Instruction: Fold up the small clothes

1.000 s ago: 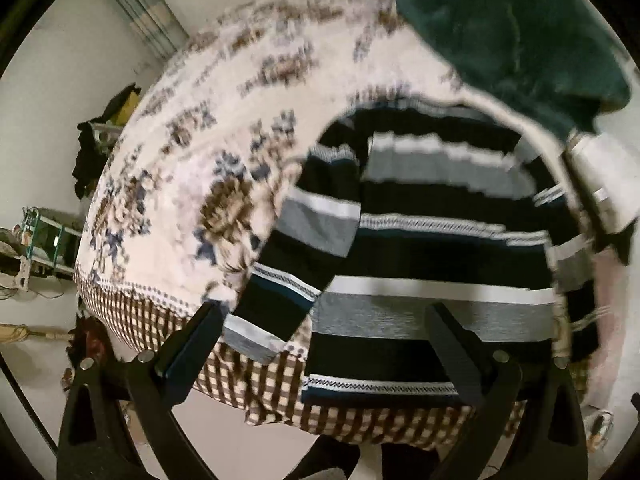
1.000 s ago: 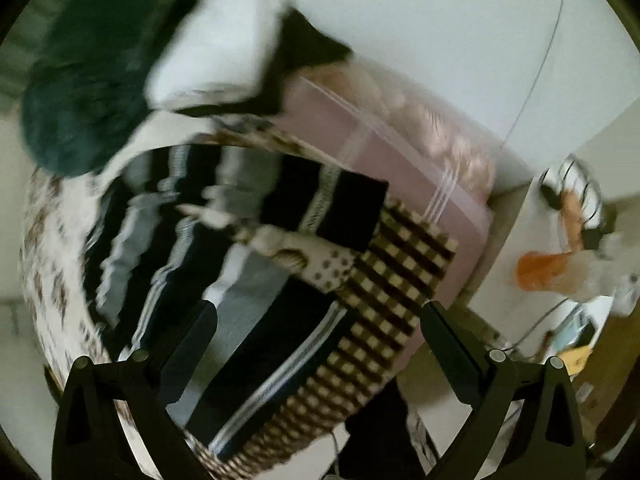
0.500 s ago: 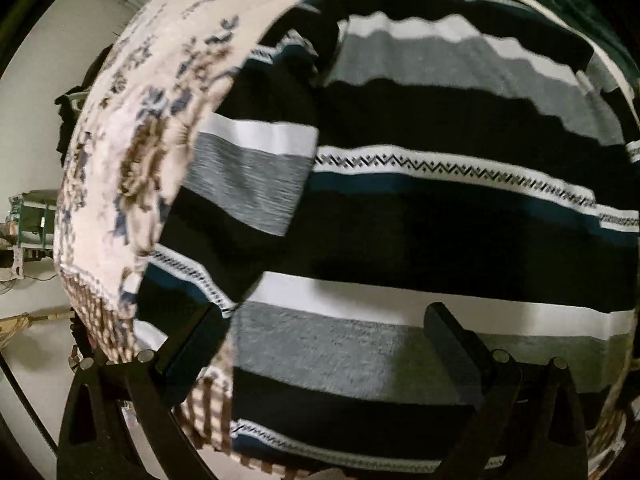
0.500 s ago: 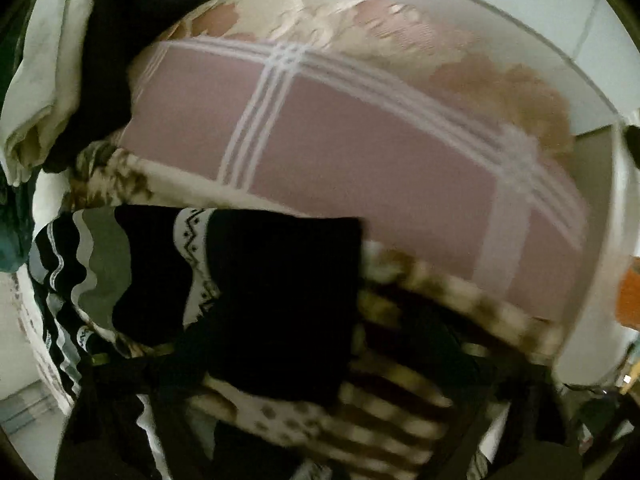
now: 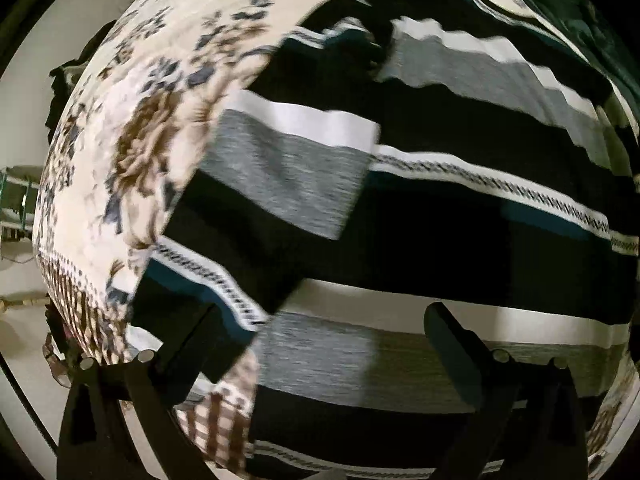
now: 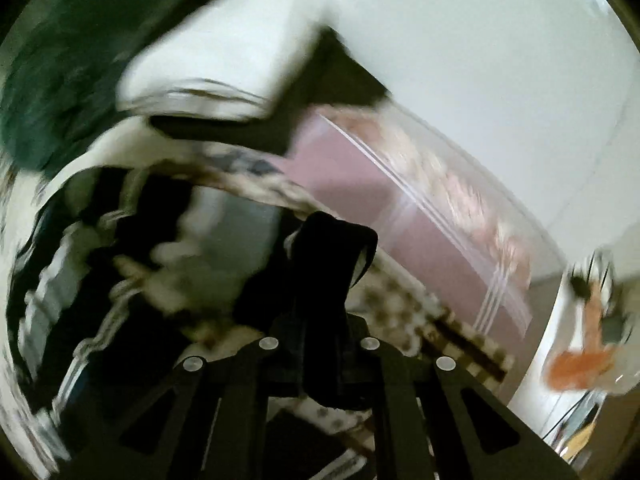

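Observation:
A sweater (image 5: pixel 440 220) striped black, grey and white lies flat on a floral bedspread (image 5: pixel 140 140), its sleeve (image 5: pixel 280 184) folded across the body. My left gripper (image 5: pixel 320 320) hovers open low over the sweater's lower stripes, nothing between its fingers. In the blurred right wrist view the same sweater (image 6: pixel 224 248) spreads to the left. My right gripper (image 6: pixel 320 312) has its jaws closing, nearly together, and a bunched black fold of the sweater's edge (image 6: pixel 336 248) is pinched between them and sticks up past the fingertips.
A dark green fluffy garment (image 6: pixel 60 80) and a white folded cloth (image 6: pixel 224 52) lie beyond the sweater. A pink plaid quilt (image 6: pixel 400 216) is on the right. The bedspread's brown checked border (image 5: pixel 224 420) marks the near bed edge. An orange item (image 6: pixel 576 364) sits off the bed.
My left gripper dropped close to the sweater and stayed open. My right gripper's jaws went from wide apart to closed on the sweater's black edge, and its view swung.

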A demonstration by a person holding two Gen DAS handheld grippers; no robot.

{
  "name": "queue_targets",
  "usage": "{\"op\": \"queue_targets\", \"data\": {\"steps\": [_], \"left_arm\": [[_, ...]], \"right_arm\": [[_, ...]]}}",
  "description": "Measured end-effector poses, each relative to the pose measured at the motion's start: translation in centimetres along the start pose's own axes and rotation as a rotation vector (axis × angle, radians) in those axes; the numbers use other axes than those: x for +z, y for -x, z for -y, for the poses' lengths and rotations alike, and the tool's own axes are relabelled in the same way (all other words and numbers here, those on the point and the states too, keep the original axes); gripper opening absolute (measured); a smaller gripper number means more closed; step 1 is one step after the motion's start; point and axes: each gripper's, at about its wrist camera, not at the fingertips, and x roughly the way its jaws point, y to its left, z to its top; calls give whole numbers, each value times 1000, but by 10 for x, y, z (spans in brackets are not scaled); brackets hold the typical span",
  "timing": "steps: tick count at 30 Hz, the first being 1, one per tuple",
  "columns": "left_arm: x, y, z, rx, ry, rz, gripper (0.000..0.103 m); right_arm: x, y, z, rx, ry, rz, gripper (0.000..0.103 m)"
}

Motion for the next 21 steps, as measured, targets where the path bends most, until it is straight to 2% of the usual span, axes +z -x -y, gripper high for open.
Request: {"op": "queue_targets", "data": {"steps": [4, 7, 12, 13, 16, 19, 21], "left_arm": [[0, 4, -34, -2, 37, 11, 103], [1, 5, -64, 2, 74, 20, 103], [8, 0, -119, 35, 163, 41, 103], [9, -3, -129, 38, 183, 42, 103], [12, -10, -154, 48, 234, 47, 103], [13, -21, -177, 55, 280, 50, 103], [14, -28, -187, 61, 295, 47, 103]], "right_arm": [[-6, 56, -79, 44, 156, 76, 10], [-9, 82, -146, 99, 258, 86, 10], [-29, 97, -307, 204, 439, 64, 10], [-36, 97, -354, 227, 498, 79, 9], [-69, 91, -464, 241, 661, 83, 9], [-115, 72, -557, 198, 850, 81, 9], [-148, 65, -595, 167, 940, 89, 9]]}}
